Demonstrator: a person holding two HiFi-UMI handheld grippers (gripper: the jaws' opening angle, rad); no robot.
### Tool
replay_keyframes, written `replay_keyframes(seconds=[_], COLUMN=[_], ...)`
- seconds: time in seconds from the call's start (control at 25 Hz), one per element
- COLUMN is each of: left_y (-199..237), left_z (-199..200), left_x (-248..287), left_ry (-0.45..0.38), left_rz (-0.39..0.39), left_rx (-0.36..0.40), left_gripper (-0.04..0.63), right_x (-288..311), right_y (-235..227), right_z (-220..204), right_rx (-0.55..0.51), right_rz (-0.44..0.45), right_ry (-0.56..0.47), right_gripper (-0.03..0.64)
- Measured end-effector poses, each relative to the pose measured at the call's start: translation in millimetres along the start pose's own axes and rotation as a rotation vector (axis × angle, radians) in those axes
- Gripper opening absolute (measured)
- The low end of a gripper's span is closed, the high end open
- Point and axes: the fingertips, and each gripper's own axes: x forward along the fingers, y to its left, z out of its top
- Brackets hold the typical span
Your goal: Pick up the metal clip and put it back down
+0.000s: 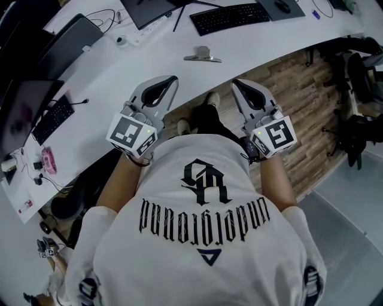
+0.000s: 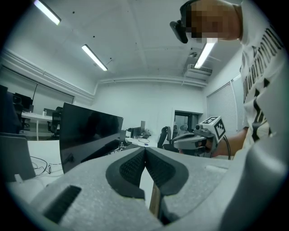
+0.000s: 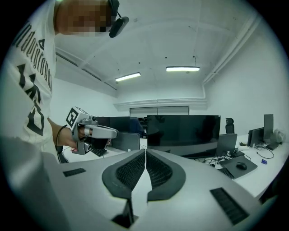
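The metal clip [image 1: 203, 55] lies on the white desk [image 1: 251, 45], ahead of both grippers and between them. My left gripper [image 1: 172, 79] is held near the desk's front edge, jaws together, empty. My right gripper [image 1: 234, 83] hangs off the desk edge above the wood floor, also shut with nothing in it. In the left gripper view the jaws [image 2: 145, 150] meet at the tips and the right gripper [image 2: 198, 137] shows beyond. In the right gripper view the tips [image 3: 145, 151] touch and the left gripper [image 3: 90, 133] shows at left. The clip is hidden in both gripper views.
A black keyboard [image 1: 230, 17] and a monitor foot [image 1: 179, 12] stand behind the clip. A second keyboard [image 1: 52, 118] and a pink item [image 1: 48, 160] lie on the desk's left wing. Chairs [image 1: 359, 77] stand at the right over the wood floor [image 1: 299, 101].
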Motion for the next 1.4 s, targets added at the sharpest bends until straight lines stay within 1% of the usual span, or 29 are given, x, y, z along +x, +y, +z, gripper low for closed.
replay_keyframes(seconds=[0.2,0.32,0.4,0.56,0.68,0.84,0.92,1.08,1.2,1.28,1.4], left_y=[21,36,45,64,74,91,102,120,130,132,135], left_z=[-7,-14,-22,-41,-59,-85,-95,-114,-128,-135,-147], left_x=[22,40,52,77,100,121,129,140,150,158,169], left_ry=[0.021,0.042,0.057,0.092,0.133,0.188,0.218,0.258,0.275,0.290,0.307], left_rz=[0.029,0.052,0.055,0.061,0.068,0.087,0.103,0.129,0.131,0.128,0.117], left_rx=[-0.003,-0.018,-0.024,-0.052,-0.064,-0.102,-0.096,-0.117,-0.136,-0.145,-0.157], left_gripper=[0.012,0.012,0.012,0.012,0.012,0.012,0.012,0.012,0.012,0.012,0.012], right_x=[29,51,67,99,117,142,156,182,198,205,215], right_y=[-31,-51,-63,-86,-102,-114,-120,-125,-129,-133,-138], right_z=[-11,-20,-27,-47,-66,-87,-96,-121,-143,-162,-190], right_rx=[0.003,0.005,0.007,0.033,0.036,0.035,0.035,0.043,0.033,0.032,0.046], right_rz=[0.044,0.087,0.113,0.150,0.201,0.262,0.284,0.330,0.359,0.385,0.414], right_ry=[0.025,0.044,0.063,0.113,0.165,0.216,0.232,0.281,0.312,0.339,0.389], right_gripper=[0.015,0.015,0.015,0.017,0.017,0.018,0.020,0.049,0.065,0.089,0.098])
